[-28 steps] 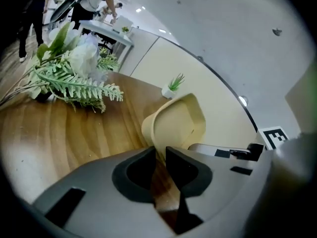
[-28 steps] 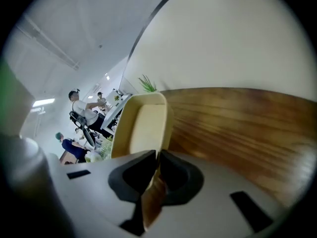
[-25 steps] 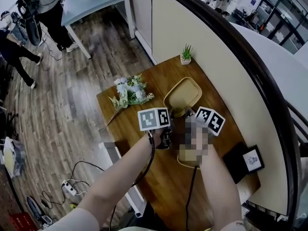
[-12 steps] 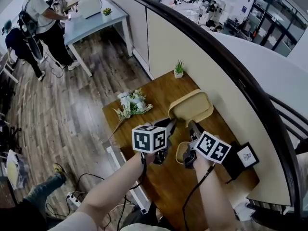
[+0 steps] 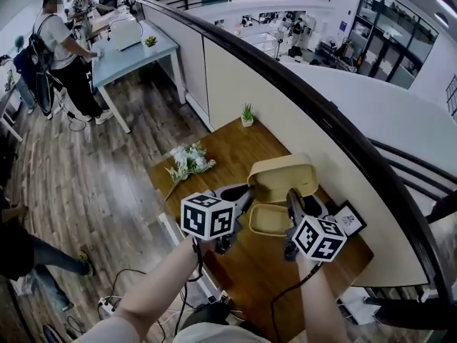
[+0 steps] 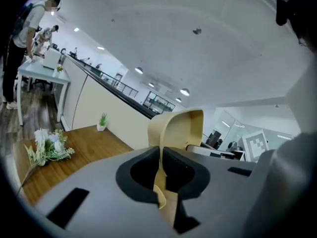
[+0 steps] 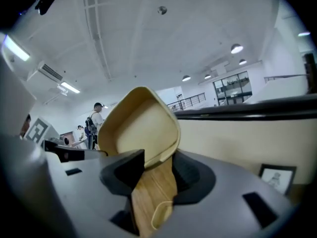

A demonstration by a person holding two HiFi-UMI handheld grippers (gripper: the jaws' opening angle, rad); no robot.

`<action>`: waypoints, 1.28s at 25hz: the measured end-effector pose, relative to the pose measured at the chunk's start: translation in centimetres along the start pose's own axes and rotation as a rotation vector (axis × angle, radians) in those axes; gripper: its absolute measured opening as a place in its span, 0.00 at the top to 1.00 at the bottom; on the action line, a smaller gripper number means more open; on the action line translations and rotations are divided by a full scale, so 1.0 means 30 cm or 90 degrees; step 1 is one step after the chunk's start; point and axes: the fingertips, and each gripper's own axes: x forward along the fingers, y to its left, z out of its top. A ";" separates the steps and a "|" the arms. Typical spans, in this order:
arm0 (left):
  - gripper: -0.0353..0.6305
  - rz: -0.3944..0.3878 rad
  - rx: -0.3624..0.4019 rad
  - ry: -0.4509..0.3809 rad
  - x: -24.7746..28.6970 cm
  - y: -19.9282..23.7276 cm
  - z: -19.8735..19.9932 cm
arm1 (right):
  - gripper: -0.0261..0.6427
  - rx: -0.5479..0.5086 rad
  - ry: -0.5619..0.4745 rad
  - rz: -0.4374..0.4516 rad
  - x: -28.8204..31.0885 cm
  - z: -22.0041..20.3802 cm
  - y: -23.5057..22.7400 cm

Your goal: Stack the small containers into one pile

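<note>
- Your left gripper [image 6: 161,165] is clamped on the thin rim of the lifted container [image 5: 284,177], and its jaws have just been closing onto that rim. It is the only firm hold you have. A pinch on one edge lets the container swing or slide out, especially if you move quickly.
- Your right gripper [image 7: 158,175] has just been opening. Its jaws stand partly apart with the opposite rim of the same container between them, and the pads do not seem to be pressing on it. If you pull that gripper away at an angle, a jaw could catch the rim and twist the container out of the left gripper's hold.
- The lifted container hangs tilted, above and just behind the lower container [image 5: 268,220], which lies on the tabletop [image 5: 221,145]. If you set it down tilted, one corner is likely to land on the lower container's rim. It would then perch crooked or push the lower container along the wood.
- A picture frame [image 5: 348,219] stands near the lower container, on its right. A dropped or sliding container could knock it over.
- If the container slips on the near side of the lower container, it could go over the edge to the floor.
</note>
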 end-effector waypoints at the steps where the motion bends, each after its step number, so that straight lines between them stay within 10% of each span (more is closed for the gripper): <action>1: 0.91 0.001 0.012 0.003 -0.020 -0.027 -0.004 | 0.69 -0.005 -0.010 -0.013 -0.044 0.012 -0.015; 13: 0.92 -0.005 0.109 0.046 -0.219 -0.293 -0.109 | 0.80 -0.124 -0.032 -0.018 -0.464 0.024 0.006; 32: 0.92 0.029 0.130 0.135 -0.376 -0.463 -0.470 | 0.83 -0.046 0.069 0.011 -0.753 -0.283 -0.014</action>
